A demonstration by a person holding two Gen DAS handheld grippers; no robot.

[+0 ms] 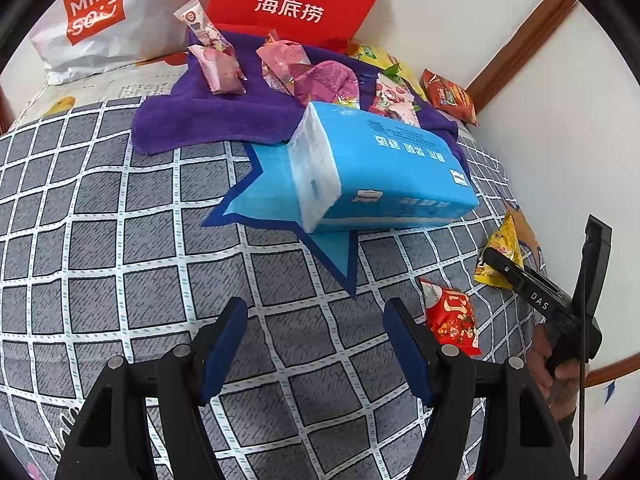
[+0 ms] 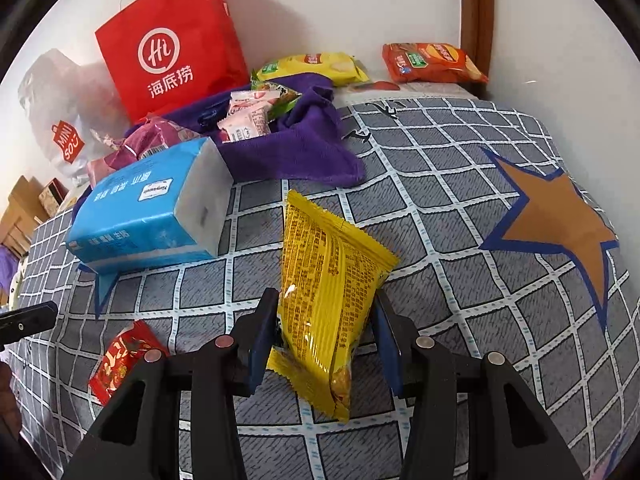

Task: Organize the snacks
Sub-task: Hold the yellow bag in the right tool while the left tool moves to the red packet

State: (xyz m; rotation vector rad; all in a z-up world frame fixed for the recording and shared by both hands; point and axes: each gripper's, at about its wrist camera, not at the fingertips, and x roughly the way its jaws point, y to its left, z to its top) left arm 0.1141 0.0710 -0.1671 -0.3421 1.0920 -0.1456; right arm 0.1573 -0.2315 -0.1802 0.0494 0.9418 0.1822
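Checked bedding [image 1: 120, 248] fills my near field. My left gripper [image 1: 316, 344] hovers level, jaws spread, holding nothing. My right gripper [image 2: 326, 336] pinches the yellow packet [image 2: 328, 276], whose long axis runs away from me, tilted slightly left. Red packet [image 1: 452, 320] lies just beside. Beyond sit the blue tissue pack [image 1: 380, 168], purple towel [image 1: 192, 120], "MINISO" bag [image 1: 96, 8] and "Hi" bag [image 2: 172, 48].
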